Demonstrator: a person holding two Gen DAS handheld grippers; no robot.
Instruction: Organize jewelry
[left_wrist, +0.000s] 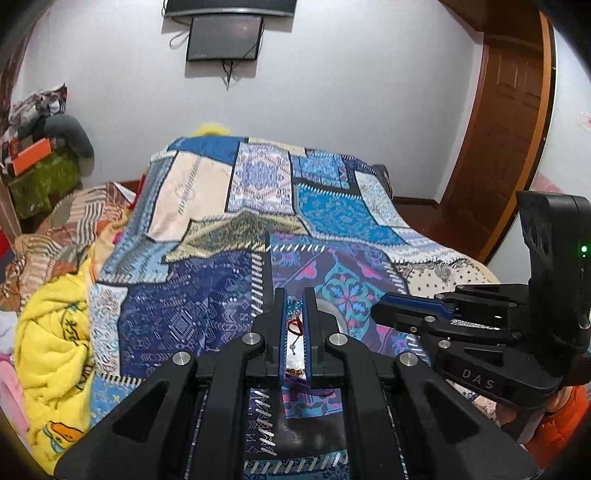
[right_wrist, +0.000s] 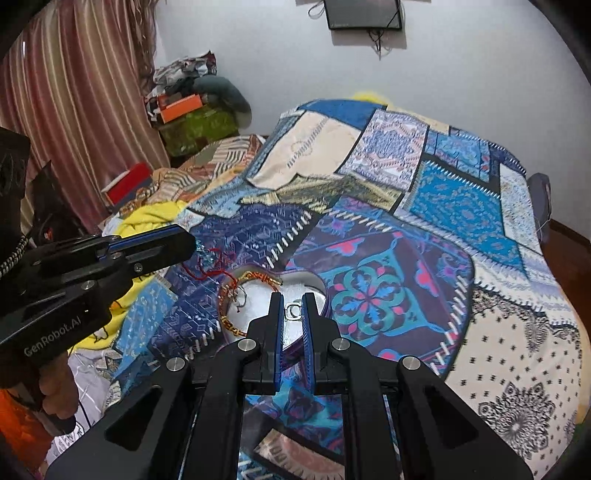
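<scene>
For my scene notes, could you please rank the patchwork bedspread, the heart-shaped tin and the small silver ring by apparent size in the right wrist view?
1. patchwork bedspread
2. heart-shaped tin
3. small silver ring

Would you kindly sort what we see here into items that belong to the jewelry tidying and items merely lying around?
Part of the job:
- heart-shaped tin
- orange beaded bangle in the tin
- red thread bracelet by the tin
- silver ring

Just lying about:
- patchwork bedspread
- yellow blanket
- orange box
- wall screen
</scene>
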